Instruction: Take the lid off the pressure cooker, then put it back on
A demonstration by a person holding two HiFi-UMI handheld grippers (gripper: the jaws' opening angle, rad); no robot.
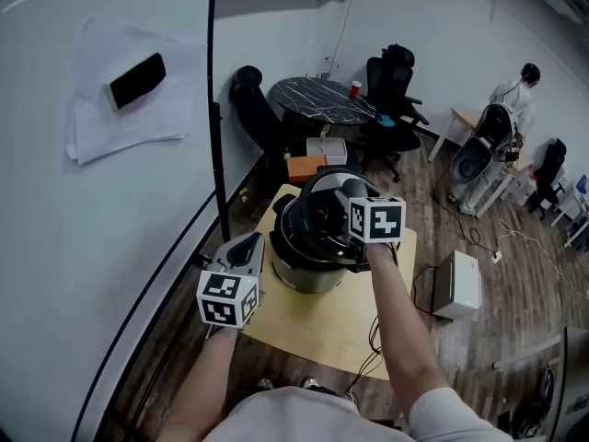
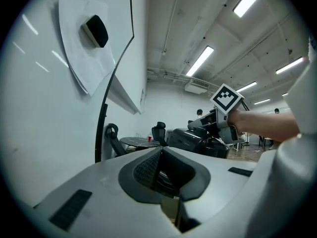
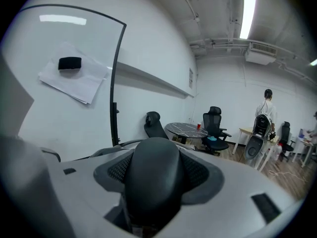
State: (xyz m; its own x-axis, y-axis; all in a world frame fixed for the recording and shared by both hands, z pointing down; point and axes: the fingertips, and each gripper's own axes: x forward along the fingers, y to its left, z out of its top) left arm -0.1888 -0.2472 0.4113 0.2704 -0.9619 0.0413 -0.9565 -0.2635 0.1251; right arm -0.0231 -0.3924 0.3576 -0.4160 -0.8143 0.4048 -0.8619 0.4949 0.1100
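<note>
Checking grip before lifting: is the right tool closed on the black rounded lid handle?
Yes: the right tool has the black rounded lid handle clamped between its jaws.

No word, brand, number or sign can be read. The only printed marks are black-and-white square patterns on the cubes of the left gripper and right gripper, without letters. The paper sheets on the whiteboard show no legible print.

L tongs closed, empty, R tongs at cooker lid behind
</note>
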